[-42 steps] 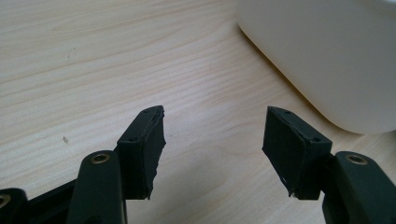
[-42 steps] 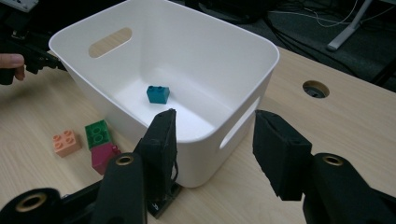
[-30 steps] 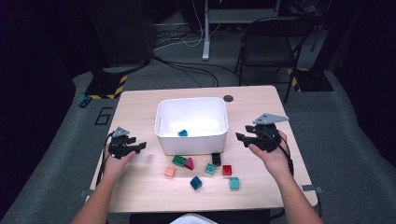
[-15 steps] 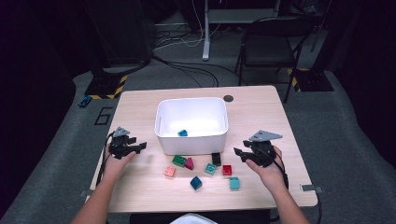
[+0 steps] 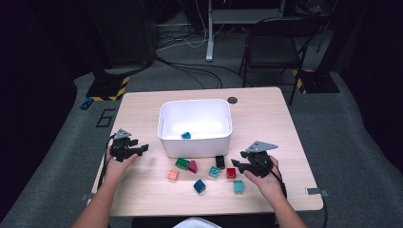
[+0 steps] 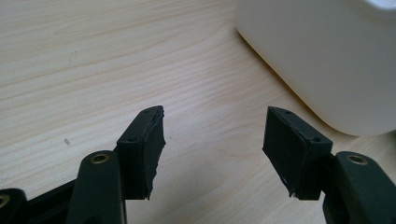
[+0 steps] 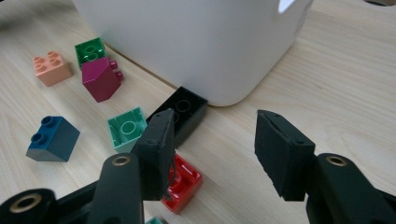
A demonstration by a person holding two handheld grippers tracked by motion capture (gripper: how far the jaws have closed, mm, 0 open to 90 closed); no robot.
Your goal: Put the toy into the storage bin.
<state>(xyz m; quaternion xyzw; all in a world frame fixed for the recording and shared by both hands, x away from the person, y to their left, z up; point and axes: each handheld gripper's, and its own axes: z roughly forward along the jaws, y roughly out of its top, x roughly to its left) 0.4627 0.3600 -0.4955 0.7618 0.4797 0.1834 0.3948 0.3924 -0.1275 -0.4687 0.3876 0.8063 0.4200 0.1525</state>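
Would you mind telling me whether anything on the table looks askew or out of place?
Mostly tidy. The magenta brick lies tipped on its side, studs pointing sideways, and the black brick sits hollow side up against the white bin.

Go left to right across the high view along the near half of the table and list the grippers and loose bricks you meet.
Left gripper → orange brick → green brick → dark blue brick → black brick → red brick → right gripper.
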